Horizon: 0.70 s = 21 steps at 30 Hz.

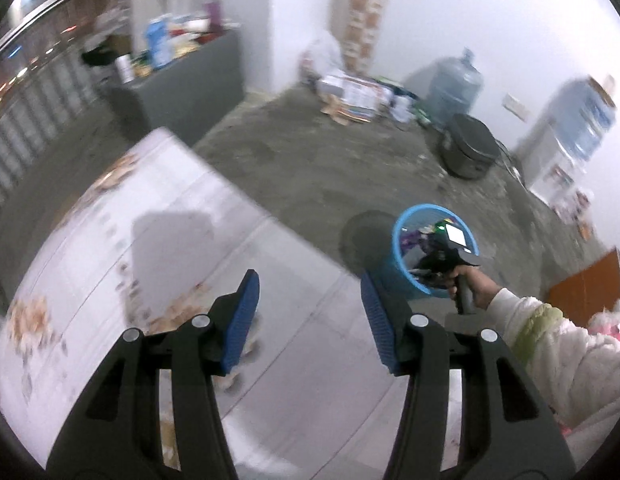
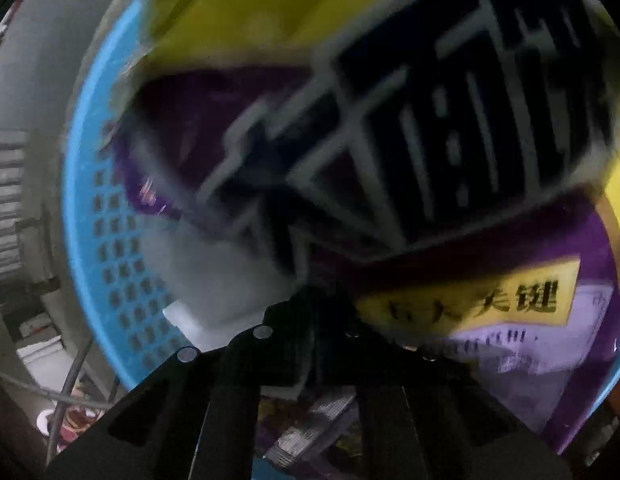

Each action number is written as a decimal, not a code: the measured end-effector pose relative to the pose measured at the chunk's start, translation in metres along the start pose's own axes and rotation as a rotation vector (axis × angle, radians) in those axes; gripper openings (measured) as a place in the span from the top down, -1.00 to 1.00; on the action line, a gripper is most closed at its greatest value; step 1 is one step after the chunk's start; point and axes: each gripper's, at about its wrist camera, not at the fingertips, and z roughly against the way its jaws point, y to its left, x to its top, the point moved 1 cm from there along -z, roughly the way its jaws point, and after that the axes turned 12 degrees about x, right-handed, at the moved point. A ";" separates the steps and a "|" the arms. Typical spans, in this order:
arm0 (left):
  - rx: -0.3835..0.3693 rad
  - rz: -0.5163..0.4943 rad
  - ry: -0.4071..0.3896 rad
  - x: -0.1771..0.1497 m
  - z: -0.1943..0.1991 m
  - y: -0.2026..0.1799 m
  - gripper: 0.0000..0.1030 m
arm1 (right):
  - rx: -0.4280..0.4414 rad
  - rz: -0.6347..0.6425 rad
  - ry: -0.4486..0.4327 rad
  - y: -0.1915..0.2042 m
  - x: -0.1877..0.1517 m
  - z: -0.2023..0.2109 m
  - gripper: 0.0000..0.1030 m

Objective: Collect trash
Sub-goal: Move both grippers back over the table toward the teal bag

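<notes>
A blue perforated trash basket [image 1: 398, 240] stands on the concrete floor beside the table and holds purple and yellow wrappers. A hand in a pale sleeve [image 1: 550, 344] holds my right gripper [image 1: 426, 242] down into the basket. In the right wrist view the basket wall [image 2: 89, 200] rings the picture. A blurred yellow and purple wrapper with large black characters [image 2: 430, 120] fills the view, just above the right gripper [image 2: 310, 298], whose jaws are together and dark. Whether a wrapper is pinched I cannot tell. My left gripper [image 1: 308, 280] hangs open over the flower-print table top [image 1: 149, 220], with nothing between its blue pads.
Two big water jugs [image 1: 454, 88] [image 1: 586, 120] and a round black appliance [image 1: 470, 148] stand by the far wall. A pile of boxes and papers [image 1: 358, 92] lies in the corner. A grey cluttered counter [image 1: 181, 76] is at the back left, a brown board [image 1: 586, 284] at right.
</notes>
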 end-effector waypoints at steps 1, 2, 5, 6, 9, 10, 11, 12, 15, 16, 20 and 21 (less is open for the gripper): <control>0.005 0.027 -0.002 -0.006 0.004 0.010 0.04 | 0.000 -0.014 0.012 0.000 0.003 -0.004 0.94; 0.003 0.053 -0.002 -0.011 0.007 0.019 0.04 | 0.007 -0.032 0.028 0.000 0.007 -0.009 0.94; 0.014 0.101 -0.003 -0.023 0.010 0.033 0.04 | -0.008 -0.057 0.047 0.003 0.016 -0.024 0.95; 0.016 0.111 -0.003 -0.026 0.011 0.038 0.04 | -0.016 -0.059 0.050 0.006 0.018 -0.028 0.95; 0.023 0.138 -0.006 -0.030 0.015 0.048 0.04 | -0.084 -0.016 0.065 0.020 0.022 -0.042 0.95; 0.025 0.145 -0.008 -0.033 0.016 0.048 0.04 | -0.112 0.006 0.070 0.024 0.022 -0.045 0.95; 0.023 0.152 -0.010 -0.034 0.018 0.051 0.04 | -0.130 0.025 0.082 0.028 0.021 -0.049 0.89; 0.022 0.155 -0.012 -0.035 0.020 0.050 0.04 | -0.137 0.043 0.088 0.032 0.021 -0.049 0.78; 0.026 0.165 -0.029 -0.037 0.022 0.056 0.00 | -0.108 0.056 0.064 0.040 0.018 -0.034 0.37; 0.026 0.170 -0.034 -0.038 0.024 0.058 -0.01 | -0.083 0.049 0.045 0.040 0.018 -0.025 0.26; 0.007 0.183 -0.058 -0.042 0.029 0.061 -0.01 | 0.132 0.009 -0.067 0.038 0.011 0.025 -0.14; 0.005 0.185 -0.062 -0.043 0.031 0.061 -0.01 | 0.172 -0.004 -0.080 0.037 0.009 0.033 -0.16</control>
